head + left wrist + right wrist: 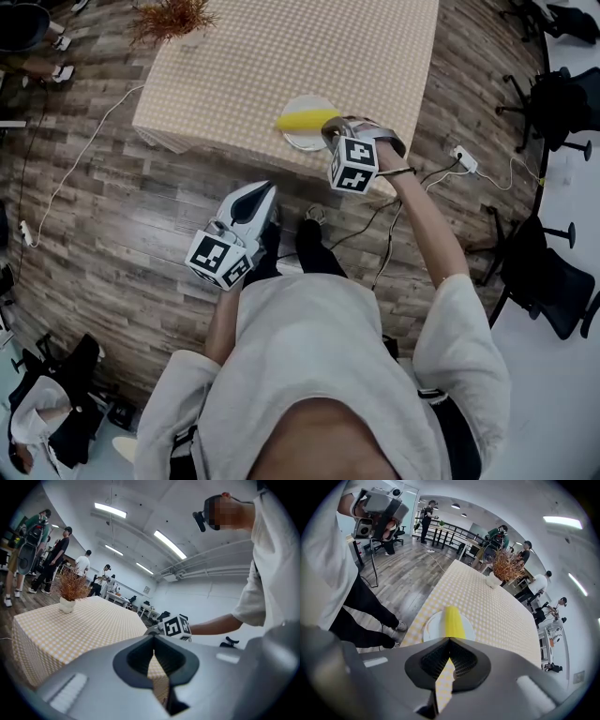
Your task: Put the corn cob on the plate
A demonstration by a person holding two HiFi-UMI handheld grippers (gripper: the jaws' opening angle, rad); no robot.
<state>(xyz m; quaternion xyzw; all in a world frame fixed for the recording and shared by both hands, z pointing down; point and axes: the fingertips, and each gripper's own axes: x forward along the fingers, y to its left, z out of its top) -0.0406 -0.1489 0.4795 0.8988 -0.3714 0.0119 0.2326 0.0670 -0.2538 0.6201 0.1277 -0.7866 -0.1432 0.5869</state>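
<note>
— Head view?
— The corn cob (307, 119) lies on the plate (300, 142), with the right gripper (336, 131) just beside it.
— Left gripper view?
— The left gripper (153, 641) has its jaws pressed together, empty.
— Right gripper view?
— Its jaws are together too, pinching nothing; the cob is beyond their tips.

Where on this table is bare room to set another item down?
Most of the checked cloth is bare: the whole stretch between the potted plant at its far corner and the plate at its near edge. It is crowded only at that plate, where the corn cob lies and the shut right tool hangs.
</note>
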